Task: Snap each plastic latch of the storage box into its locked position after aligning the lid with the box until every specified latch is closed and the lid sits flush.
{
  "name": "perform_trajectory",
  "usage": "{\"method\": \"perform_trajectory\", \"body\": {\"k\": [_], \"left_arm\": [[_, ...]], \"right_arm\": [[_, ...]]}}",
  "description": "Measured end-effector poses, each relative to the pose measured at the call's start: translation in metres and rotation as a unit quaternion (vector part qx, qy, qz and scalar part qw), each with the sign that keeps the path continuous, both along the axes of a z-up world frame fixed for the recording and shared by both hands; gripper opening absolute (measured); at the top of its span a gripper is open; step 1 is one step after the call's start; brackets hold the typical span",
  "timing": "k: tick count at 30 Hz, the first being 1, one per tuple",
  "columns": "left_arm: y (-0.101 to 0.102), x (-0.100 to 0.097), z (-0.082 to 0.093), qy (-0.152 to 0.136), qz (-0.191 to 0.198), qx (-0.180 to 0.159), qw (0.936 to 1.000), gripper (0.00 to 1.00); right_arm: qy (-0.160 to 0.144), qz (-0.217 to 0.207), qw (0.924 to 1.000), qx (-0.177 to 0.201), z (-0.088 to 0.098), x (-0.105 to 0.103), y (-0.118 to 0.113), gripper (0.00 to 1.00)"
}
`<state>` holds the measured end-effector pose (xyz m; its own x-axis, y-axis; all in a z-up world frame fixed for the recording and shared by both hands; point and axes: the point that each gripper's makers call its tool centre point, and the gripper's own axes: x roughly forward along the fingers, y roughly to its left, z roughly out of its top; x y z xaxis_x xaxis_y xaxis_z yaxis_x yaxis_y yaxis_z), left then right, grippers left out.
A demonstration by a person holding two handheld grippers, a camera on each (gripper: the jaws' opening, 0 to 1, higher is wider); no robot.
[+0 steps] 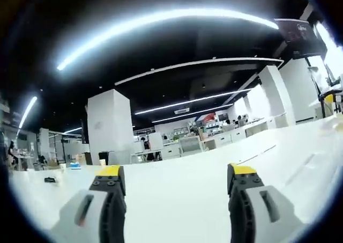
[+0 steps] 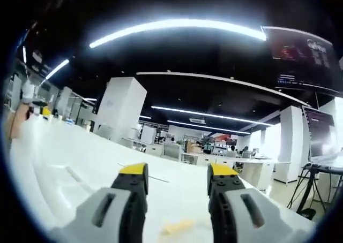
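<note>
we see a wide white tabletop [image 1: 177, 200] spreading under both grippers, with a large open office hall behind it: a dark ceiling crossed by long curved light strips [image 1: 161, 21], broad white square pillars [image 1: 110, 125], and rows of desks far back.

in the left gripper view the left gripper [image 1: 177, 179] rises from the bottom with its grey, yellow-tipped jaws standing wide apart. nothing sits between them and they touch nothing; bare white tabletop shows through the gap. the gripper points low along the surface toward the far hall, and the horizon tilts up to the right.

in the right gripper view the right gripper [image 2: 177, 179] has its jaws apart too, somewhat narrower than the left pair, and they hold nothing. a small pale yellowish strip [image 2: 179, 227] lies on the tabletop low between the jaws; we cannot tell what it is or whether the jaws touch it. this gripper also aims level over the tabletop, with the surface sloping down to the right.

the white surface carries shallow raised ridges and lines [image 2: 75, 181]; we cannot tell whether this is the storage box lid or the tabletop itself, and we cannot make out any latch.

a small dark object [image 1: 49, 180] lies far off at the left edge of the tabletop in the left gripper view.
</note>
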<state>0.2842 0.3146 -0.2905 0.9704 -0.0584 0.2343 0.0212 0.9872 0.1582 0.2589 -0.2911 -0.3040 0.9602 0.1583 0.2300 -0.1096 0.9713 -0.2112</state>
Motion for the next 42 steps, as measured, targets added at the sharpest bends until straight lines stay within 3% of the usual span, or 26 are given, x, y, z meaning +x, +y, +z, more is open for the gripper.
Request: {"method": "perform_trajectory", "body": {"k": [5, 14, 23, 32, 42], "left_arm": [[-0.015, -0.006, 0.010, -0.010, -0.027, 0.008, 0.9996, 0.77], [-0.010, -0.009, 0.017, -0.008, -0.034, 0.009, 0.9994, 0.77], [-0.017, -0.010, 0.026, -0.002, -0.048, 0.026, 0.9985, 0.76], [-0.039, -0.006, 0.034, 0.018, -0.083, 0.040, 0.9956, 0.75], [-0.069, 0.001, 0.049, 0.018, -0.114, 0.054, 0.9919, 0.75]], "right_arm": [[0.003, -0.009, 0.9999, 0.009, -0.001, 0.001, -0.005, 0.44], [-0.003, -0.015, 0.9998, 0.009, 0.001, 0.000, -0.004, 0.44], [0.000, -0.012, 0.9999, 0.009, -0.001, 0.001, -0.003, 0.44], [-0.003, -0.015, 0.9998, 0.011, -0.001, 0.000, -0.003, 0.44], [-0.012, -0.017, 0.9996, 0.019, 0.002, -0.001, -0.006, 0.44]]}}
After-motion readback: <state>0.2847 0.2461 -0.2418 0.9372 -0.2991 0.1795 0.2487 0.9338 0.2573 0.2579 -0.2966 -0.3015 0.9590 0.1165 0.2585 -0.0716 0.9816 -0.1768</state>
